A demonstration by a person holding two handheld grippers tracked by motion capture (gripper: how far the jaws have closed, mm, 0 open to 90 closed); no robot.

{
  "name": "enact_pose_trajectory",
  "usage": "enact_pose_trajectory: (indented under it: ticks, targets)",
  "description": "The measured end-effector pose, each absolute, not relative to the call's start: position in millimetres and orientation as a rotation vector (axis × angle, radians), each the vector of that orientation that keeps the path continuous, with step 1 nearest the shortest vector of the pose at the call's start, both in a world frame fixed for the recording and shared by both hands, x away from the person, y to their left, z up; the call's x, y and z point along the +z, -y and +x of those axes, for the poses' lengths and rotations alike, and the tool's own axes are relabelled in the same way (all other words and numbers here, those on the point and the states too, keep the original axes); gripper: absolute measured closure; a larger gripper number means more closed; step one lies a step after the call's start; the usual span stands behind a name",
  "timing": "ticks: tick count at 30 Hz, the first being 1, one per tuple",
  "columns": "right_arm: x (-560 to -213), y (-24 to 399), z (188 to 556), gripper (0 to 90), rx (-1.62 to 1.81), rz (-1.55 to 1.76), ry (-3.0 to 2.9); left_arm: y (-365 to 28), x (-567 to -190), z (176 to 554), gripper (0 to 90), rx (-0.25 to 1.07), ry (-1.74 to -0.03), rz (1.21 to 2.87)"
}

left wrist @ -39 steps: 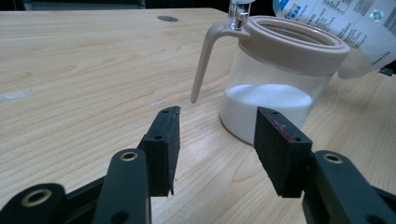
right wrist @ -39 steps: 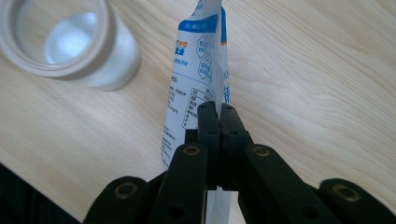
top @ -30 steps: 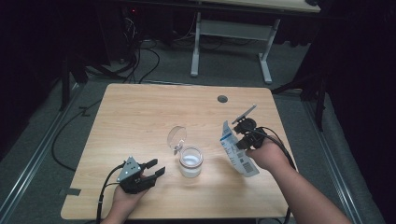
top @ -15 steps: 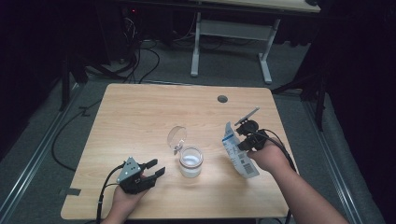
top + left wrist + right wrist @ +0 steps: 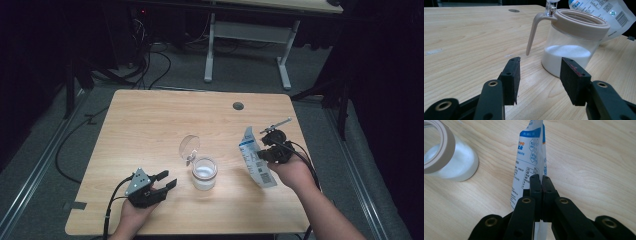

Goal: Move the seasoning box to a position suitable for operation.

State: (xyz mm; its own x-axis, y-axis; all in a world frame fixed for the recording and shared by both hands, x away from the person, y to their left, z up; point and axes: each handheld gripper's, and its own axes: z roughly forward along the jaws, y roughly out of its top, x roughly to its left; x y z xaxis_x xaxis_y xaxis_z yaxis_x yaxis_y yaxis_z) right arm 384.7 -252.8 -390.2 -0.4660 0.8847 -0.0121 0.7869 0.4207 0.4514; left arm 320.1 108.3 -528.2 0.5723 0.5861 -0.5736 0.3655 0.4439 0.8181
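The tool (image 5: 541, 182) pinches the white pouch (image 5: 530, 157) (blue print) beside the jar (image 5: 446, 157).

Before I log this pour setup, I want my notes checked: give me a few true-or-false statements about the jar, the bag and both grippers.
1. The right gripper is shut on the bag. True.
2. The jar has its lid closed. False: the lid is flipped open.
3. The left gripper holds the jar. False: its jaws stand open, short of the jar, with nothing between them.
4. The jar holds white powder. True: it fills the lower part.
5. The bag lies flat on the table. False: the gripper holds it up, to the right of the jar in the high view.
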Motion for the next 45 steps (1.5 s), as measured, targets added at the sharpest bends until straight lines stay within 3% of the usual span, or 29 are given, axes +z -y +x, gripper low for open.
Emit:
enact_pose_trajectory:
  ticks: [45]
  targets:
    - [-453, 303, 327, 90.0, 1.289, 1.339, -1.907, -109, -528, 321, 45.4, 0.185, -1.04, 1.148]
